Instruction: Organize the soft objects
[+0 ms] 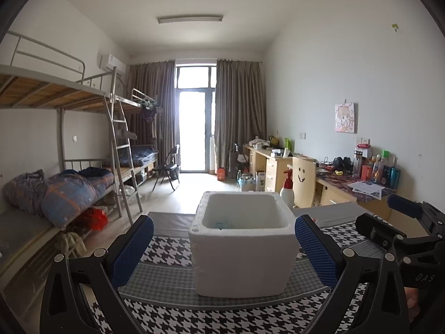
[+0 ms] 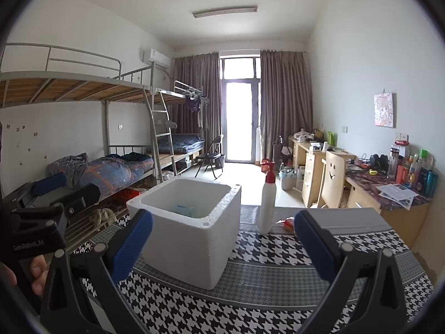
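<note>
Both fingers (image 1: 133,250) wide apart, empty.

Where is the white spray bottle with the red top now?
In the right wrist view, the spray bottle stands upright on the table, right of the foam box.

Left hand-held gripper (image 1: 224,246): black plastic frame, two triangular cut-out arms, silver rivets at the joints, blue ribbed pads on the fingers (image 1: 133,249).

Right hand-held gripper (image 2: 222,243): same build, blue pads, silver rivets.

White lettering on both bodies, too blurred to read, possibly a maker's name.

Bare fingertips of a hand (image 2: 37,274) show at the left gripper's handle.
</note>
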Available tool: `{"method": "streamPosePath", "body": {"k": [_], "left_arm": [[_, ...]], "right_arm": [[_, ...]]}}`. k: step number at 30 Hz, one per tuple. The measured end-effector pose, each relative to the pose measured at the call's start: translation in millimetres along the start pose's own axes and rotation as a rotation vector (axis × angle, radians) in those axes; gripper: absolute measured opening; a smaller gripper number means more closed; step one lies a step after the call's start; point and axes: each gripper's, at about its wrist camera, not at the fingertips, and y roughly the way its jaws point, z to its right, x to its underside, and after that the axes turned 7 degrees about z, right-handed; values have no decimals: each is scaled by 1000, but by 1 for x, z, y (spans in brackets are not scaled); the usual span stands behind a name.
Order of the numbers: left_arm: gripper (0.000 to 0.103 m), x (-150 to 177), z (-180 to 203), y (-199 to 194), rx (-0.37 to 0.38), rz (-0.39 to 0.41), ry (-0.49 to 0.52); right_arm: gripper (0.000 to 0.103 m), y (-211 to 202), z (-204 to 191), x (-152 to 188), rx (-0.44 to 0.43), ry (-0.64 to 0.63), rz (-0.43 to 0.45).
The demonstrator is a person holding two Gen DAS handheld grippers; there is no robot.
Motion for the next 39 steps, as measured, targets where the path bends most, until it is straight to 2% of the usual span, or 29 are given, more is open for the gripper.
{"method": "streamPosePath", "body": {"k": [16, 20, 39], "left_arm": [[102, 23, 6, -10, 30, 15, -3], [102, 23, 6, -10, 31, 16, -2], [102, 33, 5, -17, 49, 25, -4]], "right_arm": [[103, -16, 8, 22, 42, 49, 23], [103, -21, 10, 26, 70, 40, 24], [103, -37, 17, 38, 99, 65, 43]]}}
